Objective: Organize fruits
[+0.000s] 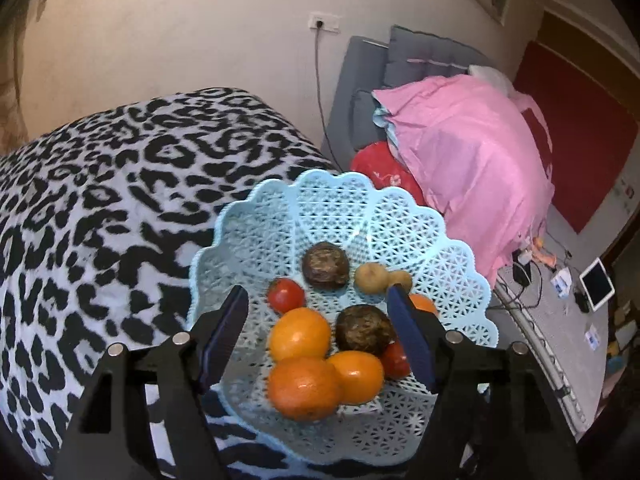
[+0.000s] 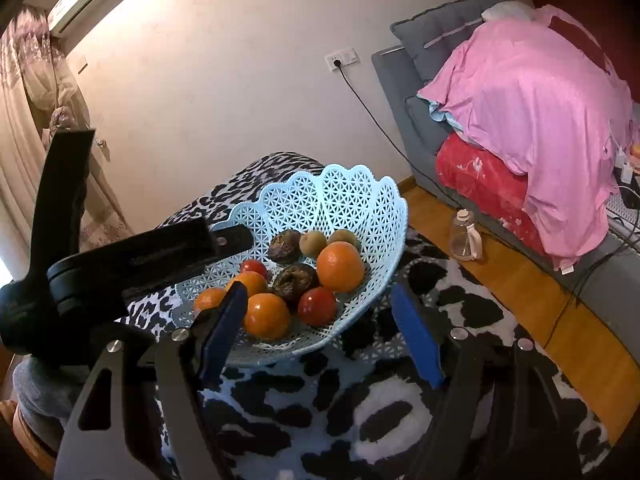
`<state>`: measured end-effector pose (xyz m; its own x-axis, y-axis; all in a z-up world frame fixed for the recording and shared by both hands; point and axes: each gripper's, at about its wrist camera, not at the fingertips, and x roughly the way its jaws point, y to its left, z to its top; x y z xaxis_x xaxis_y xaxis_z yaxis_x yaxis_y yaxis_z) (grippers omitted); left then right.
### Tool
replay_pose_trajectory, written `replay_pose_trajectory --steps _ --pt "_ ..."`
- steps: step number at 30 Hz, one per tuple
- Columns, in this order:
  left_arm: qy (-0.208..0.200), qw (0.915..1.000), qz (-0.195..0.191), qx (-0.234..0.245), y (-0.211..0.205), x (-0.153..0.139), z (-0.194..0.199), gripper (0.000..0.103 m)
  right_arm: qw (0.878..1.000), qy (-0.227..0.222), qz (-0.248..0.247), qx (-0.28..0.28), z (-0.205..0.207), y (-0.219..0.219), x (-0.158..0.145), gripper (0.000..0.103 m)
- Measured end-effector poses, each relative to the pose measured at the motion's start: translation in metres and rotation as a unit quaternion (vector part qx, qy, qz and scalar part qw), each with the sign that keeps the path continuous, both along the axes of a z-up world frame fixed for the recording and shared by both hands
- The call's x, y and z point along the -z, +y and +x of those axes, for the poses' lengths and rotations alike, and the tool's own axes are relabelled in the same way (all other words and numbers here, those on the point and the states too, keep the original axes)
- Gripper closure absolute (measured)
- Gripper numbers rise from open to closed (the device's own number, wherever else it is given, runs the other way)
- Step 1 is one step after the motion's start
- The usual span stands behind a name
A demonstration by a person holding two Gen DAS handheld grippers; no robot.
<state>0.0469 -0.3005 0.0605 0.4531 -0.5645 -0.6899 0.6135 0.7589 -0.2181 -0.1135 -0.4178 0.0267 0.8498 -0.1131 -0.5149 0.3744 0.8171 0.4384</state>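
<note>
Left gripper (image 1: 318, 306) spread wide, empty, above pale blue lattice plastic basket (image 1: 256, 236) on leopard-print cloth (image 1: 100, 200), holding round oranges (image 1: 299, 333), red tomatoes (image 1: 285, 295), dark wrinkled fruits (image 1: 325, 265). Right gripper (image 2: 316, 304) likewise wide, empty, beside basket.

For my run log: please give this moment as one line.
left gripper: open, over basket | right gripper: open, near basket | fruits: inside basket

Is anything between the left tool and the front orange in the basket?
Nothing visible blocks it. The left tool is open over the blue basket, and the front orange lies uncovered at the top of the pile. A second orange and a third touch it, so its sides are crowded.
</note>
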Motion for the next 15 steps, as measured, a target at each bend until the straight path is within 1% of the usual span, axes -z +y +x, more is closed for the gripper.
replay_pose_trajectory --steps 3,5,6,8,13,15 --pt "0.0 0.9998 -0.007 -0.02 0.013 -0.002 0.004 0.029 1.0 0.001 0.003 0.002 0.0 -0.001 0.0 0.024" --pt "0.002 0.9997 -0.018 -0.02 0.021 -0.004 0.004 0.029 1.0 0.0 0.002 0.003 0.0 -0.001 0.0 0.024" --pt "-0.002 0.9996 -0.018 -0.021 0.023 -0.006 0.003 0.026 1.0 0.001 0.002 0.004 0.001 -0.001 0.001 0.023" --pt "-0.029 0.9987 -0.008 -0.041 0.028 -0.01 -0.003 0.018 1.0 0.001 0.003 0.004 0.001 -0.002 0.001 0.023" --pt "-0.061 0.997 -0.007 -0.047 0.039 -0.021 -0.015 0.017 1.0 0.007 0.017 -0.003 0.003 -0.006 0.003 0.022" --pt "-0.079 0.9954 0.003 -0.055 0.044 -0.024 -0.021 0.014 1.0 0.008 0.024 -0.007 0.003 -0.008 0.003 0.022"
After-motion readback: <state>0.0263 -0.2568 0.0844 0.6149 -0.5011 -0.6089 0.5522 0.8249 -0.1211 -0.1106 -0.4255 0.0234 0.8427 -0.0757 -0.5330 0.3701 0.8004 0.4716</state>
